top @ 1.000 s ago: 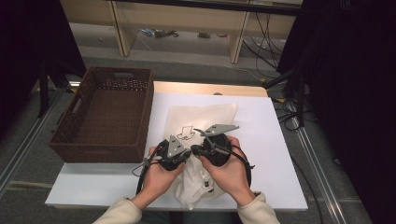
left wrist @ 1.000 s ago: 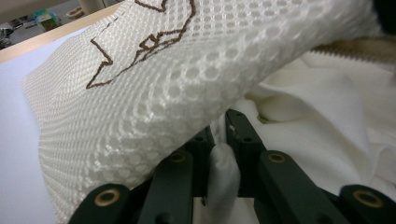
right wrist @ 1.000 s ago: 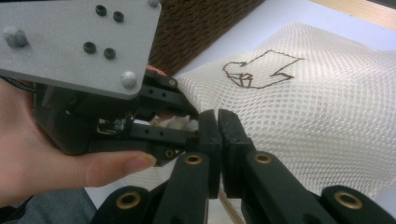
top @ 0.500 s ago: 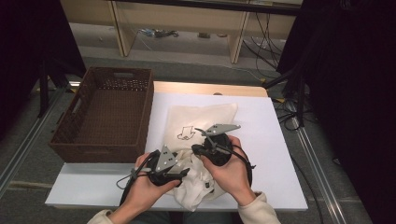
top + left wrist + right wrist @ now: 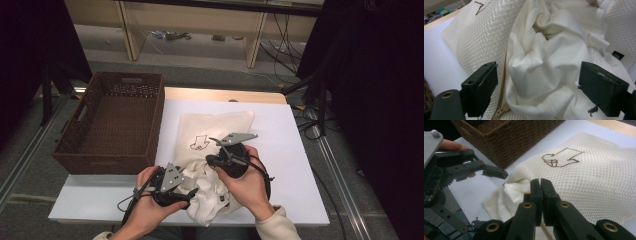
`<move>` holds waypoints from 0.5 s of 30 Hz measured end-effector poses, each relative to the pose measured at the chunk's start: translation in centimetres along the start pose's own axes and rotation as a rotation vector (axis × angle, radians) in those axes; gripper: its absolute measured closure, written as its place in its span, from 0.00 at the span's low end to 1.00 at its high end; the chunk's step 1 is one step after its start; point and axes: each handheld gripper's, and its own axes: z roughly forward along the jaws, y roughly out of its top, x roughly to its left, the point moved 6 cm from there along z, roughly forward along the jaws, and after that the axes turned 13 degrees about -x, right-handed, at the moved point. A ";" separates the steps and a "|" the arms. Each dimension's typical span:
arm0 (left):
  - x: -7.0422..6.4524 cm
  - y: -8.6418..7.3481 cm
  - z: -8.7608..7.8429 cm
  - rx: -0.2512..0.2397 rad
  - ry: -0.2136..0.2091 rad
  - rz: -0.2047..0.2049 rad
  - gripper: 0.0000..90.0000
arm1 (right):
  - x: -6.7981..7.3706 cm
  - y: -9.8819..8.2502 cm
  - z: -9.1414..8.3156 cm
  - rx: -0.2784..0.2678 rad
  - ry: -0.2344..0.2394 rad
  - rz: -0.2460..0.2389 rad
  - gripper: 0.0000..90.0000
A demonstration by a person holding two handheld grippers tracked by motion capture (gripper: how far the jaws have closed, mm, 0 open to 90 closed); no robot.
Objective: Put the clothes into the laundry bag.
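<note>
Cream mesh bag (image 5: 215, 127), white cloth (image 5: 549, 67), brown basket (image 5: 112, 120).

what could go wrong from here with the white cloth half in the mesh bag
1. The left tongs have just opened off the white cloth, so the bunched cloth may spill back out of the mesh bag.
2. The right tongs look shut at the bag's opening edge; a thin pinch could slip.
3. The zipper lies against the cloth and could snag it.

Each black two-jaw left gripper (image 5: 192, 192) and right gripper (image 5: 212, 159) carries a grey three-cornered plate, brass-coloured rivets on its linkage, toothed gears, and a black trailing cable; cream sleeve cuffs (image 5: 272, 225) cover both wrists.
</note>
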 end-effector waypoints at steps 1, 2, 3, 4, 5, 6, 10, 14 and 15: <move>0.0 -0.1 0.0 0.003 0.002 -0.005 0.16 | 0.0 0.0 0.0 -0.003 0.003 0.001 1.00; 0.0 -0.2 0.0 0.002 0.008 -0.005 0.15 | 0.0 0.0 0.0 -0.004 -0.002 0.000 1.00; 0.0 -0.2 0.1 0.006 0.005 -0.012 0.14 | 0.0 0.0 0.0 -0.003 -0.001 -0.002 1.00; 0.1 -0.3 0.1 0.011 0.012 -0.004 0.14 | 0.0 0.0 0.0 0.001 -0.002 -0.001 1.00; 0.3 -0.5 -0.1 0.031 0.001 0.018 0.14 | 0.0 0.0 0.0 0.000 -0.004 -0.001 1.00; 0.2 -0.5 0.1 0.012 0.018 -0.006 0.13 | 0.0 0.0 0.0 0.000 -0.003 0.002 1.00; 0.0 -0.8 0.3 0.021 0.012 -0.006 0.17 | -0.2 0.1 0.2 -0.017 0.012 -0.046 1.00; -0.8 -1.3 0.6 0.048 -0.011 -0.008 0.24 | 0.0 0.0 0.0 0.001 -0.002 0.000 1.00; -0.7 -1.4 0.8 0.058 -0.016 -0.001 0.25 | 0.0 0.0 0.0 0.001 -0.003 0.000 1.00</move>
